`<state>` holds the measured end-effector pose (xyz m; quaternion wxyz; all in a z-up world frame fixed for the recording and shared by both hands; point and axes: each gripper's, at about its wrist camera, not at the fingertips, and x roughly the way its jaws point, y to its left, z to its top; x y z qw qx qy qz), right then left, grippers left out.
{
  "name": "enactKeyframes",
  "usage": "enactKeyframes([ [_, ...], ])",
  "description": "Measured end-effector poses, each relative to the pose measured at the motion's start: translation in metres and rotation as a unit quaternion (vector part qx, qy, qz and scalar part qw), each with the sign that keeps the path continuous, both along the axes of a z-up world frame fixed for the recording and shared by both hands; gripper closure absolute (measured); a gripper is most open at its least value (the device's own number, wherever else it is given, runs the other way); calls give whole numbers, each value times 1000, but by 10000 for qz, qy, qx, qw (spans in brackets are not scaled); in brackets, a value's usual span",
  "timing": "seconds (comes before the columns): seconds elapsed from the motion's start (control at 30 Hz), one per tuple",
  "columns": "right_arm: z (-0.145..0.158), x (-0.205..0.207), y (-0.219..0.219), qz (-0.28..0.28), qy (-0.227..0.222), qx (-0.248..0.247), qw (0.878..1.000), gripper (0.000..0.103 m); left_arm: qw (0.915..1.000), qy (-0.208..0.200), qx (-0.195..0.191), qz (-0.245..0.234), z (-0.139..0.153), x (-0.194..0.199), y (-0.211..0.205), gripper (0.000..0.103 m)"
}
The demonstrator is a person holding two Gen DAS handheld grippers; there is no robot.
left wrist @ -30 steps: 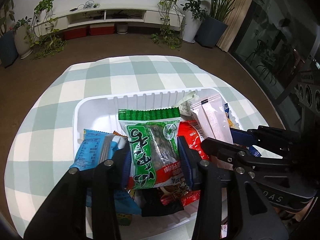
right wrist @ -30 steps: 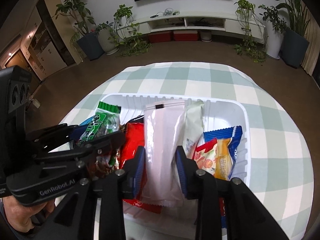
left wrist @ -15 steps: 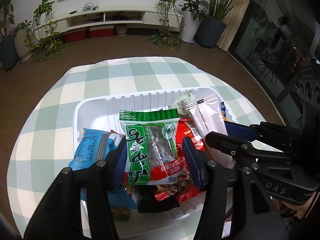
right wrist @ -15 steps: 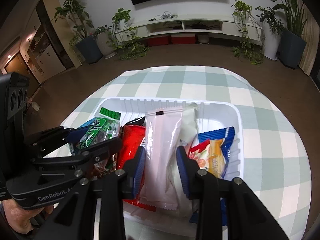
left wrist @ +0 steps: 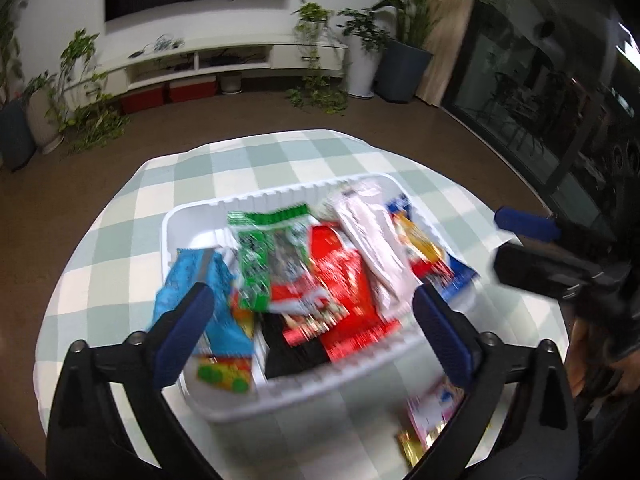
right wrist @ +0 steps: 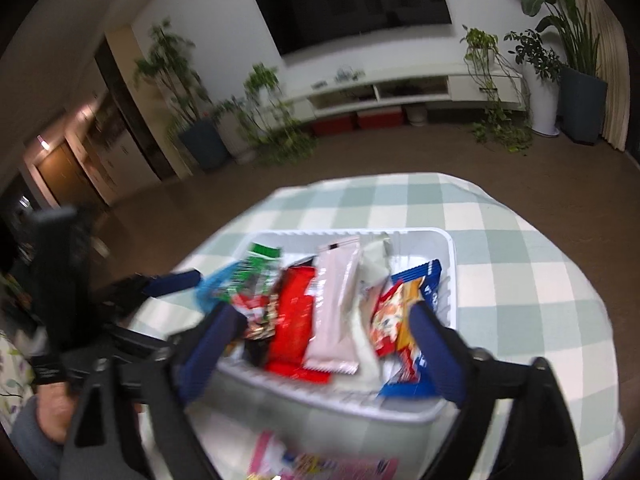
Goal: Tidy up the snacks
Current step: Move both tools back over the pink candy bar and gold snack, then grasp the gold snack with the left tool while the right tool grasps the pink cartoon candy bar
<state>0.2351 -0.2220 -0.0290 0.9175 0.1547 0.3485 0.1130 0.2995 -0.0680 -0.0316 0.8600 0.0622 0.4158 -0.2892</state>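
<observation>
Right wrist alone shows a hand (right wrist: 48,412); each gripper (left wrist: 312,336) (right wrist: 320,344) is opening, empty.

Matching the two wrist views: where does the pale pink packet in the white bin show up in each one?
Left wrist: the pale pink packet lies right of centre in the white bin, between the red packet and the orange-and-blue one.
Right wrist: it stands near the middle of the picture, just right of the red packet.
Shared landmark: the green packet, on the far side of the red packet in both views.
</observation>
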Motion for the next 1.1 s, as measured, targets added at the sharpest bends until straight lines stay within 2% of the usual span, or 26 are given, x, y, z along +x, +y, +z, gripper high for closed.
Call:
enactKeyframes([
  [0.1, 0, -31, -7, 21, -159, 253, 9996, 3, 9986, -139, 252, -433, -3, -28, -8, 0],
  [0.13, -3, -42, -11, -31, -195, 318, 9993, 2, 9967, -198, 460, -638, -6, -42, -13, 0],
  [0.27, -20, -72, -25, -260, -85, 737, 9969, 1, 9875, -370, 863, -1264, -19, -82, -23, 0],
  [0.4, -26, -88, -30, -285, -48, 940, 9952, 1, 9713, -335, 954, -2155, -26, -125, -34, 0],
  [0.5, -31, -92, -34, -309, -104, 956, 9949, 1, 9515, -347, 1152, -2830, -29, -155, -48, 0],
  [0.6, -37, -94, -41, -397, -50, 1077, 9934, 1, 9407, -326, 1350, -3096, -35, -166, -60, 0],
  [0.7, -39, -98, -44, -478, -71, 948, 9943, 2, 9345, 33, 1235, -3339, -40, -161, -70, 1],
  [0.83, -39, -99, -46, -522, -50, 817, 9953, 2, 9180, 250, 1439, -3688, -51, -161, -83, 6],
  [0.93, -39, -99, -48, -564, -49, 811, 9951, 2, 9143, 256, 1634, -3697, -60, -157, -92, 8],
  [1.03, -39, -100, -50, -564, -81, 858, 9947, 2, 9100, 380, 1631, -3792, -63, -153, -96, 8],
  [1.1, -39, -100, -51, -568, -63, 864, 9946, 2, 9045, 450, 1723, -3876, -66, -152, -98, 13],
])
